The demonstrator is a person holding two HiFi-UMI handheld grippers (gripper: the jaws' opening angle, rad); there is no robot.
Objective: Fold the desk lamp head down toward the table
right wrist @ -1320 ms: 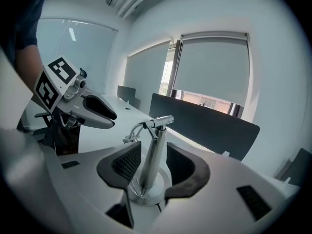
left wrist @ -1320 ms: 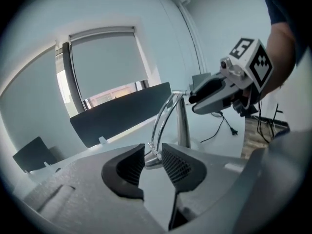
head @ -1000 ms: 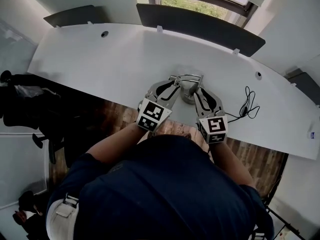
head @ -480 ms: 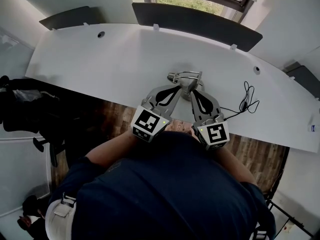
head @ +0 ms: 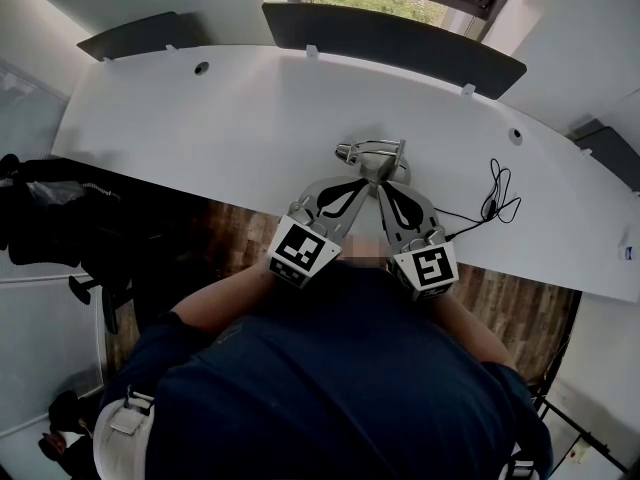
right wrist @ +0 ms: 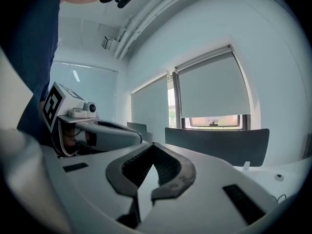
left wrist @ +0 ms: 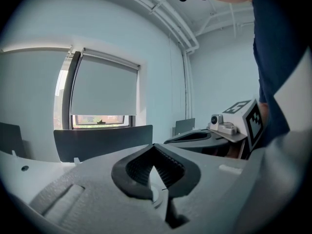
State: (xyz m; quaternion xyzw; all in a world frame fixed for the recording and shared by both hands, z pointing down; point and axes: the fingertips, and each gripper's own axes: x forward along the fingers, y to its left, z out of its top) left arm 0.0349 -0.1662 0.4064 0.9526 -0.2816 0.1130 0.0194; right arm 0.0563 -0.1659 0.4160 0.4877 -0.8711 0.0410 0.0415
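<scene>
The silvery desk lamp [head: 370, 152] lies folded low on the white desk [head: 200, 118], its round base partly hidden behind my grippers. My left gripper [head: 358, 182] and right gripper [head: 381, 184] hang side by side just in front of it, lifted off the desk, tips close together. Both have just closed their jaws and hold nothing. In the left gripper view the left gripper [left wrist: 155, 146] has its ribbed pads meeting, and the right gripper [left wrist: 234, 126] shows beside it. The right gripper view shows the right gripper [right wrist: 155, 145] shut the same way, with the left gripper [right wrist: 78, 118] at its left. The lamp is in neither gripper view.
A black cable [head: 497, 200] lies coiled on the desk right of the lamp. Dark divider panels [head: 390, 36] stand along the desk's far edge under a window. Black chair parts [head: 45, 208] sit at the left over wooden floor [head: 240, 230].
Both grippers have drawn back from the lamp toward me and risen. Their jaws, open a second ago, are now shut with nothing in them.
</scene>
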